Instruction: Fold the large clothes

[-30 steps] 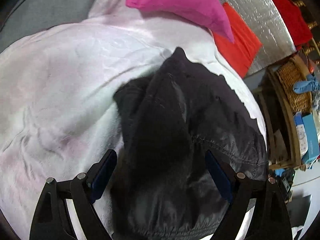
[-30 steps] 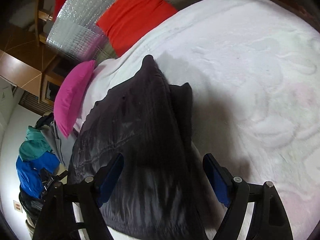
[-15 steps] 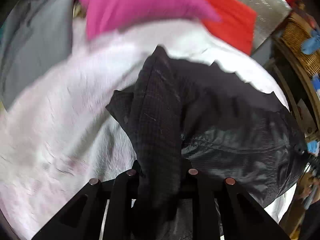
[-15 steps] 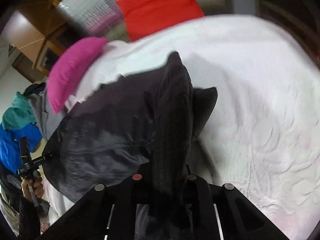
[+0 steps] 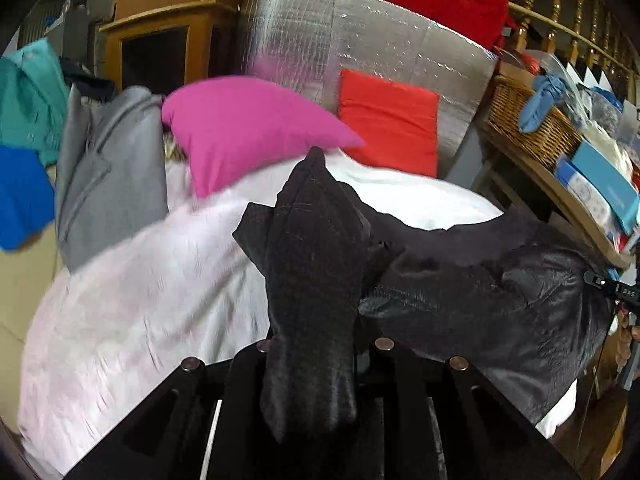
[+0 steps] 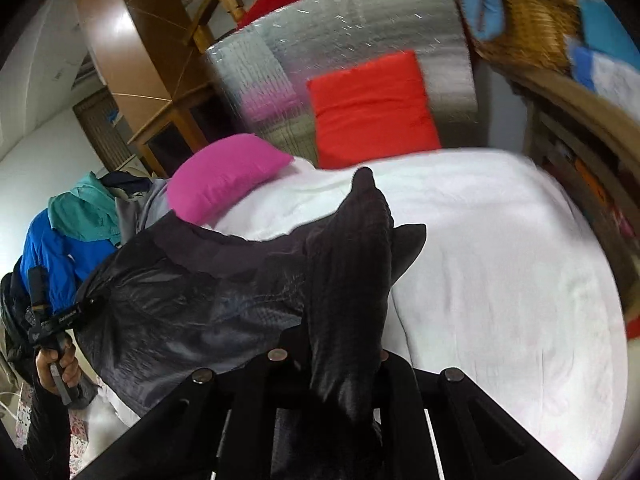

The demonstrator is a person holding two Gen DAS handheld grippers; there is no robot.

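The left gripper [image 5: 320,364] is clamped on a bunched fold of the black jacket [image 5: 472,292], its jaws having just closed onto the cloth. The right gripper [image 6: 340,364] pinches another fold of the same jacket [image 6: 192,296] the same way. From each grip a dark peak of fabric rises, and the glossy lining hangs stretched between the two above the white bed [image 5: 132,292].

Behind lie a pink pillow [image 5: 244,128], a red cushion [image 5: 390,120] and a silver foil panel [image 5: 340,36].

Only the left view shows the grey garment [image 5: 112,168] clearly beside the pillow and the boxes [image 5: 600,184] on the shelf. Only the right view shows the person's hand [image 6: 56,364] gripping the other handle, and the bare bed [image 6: 500,264] to the right.
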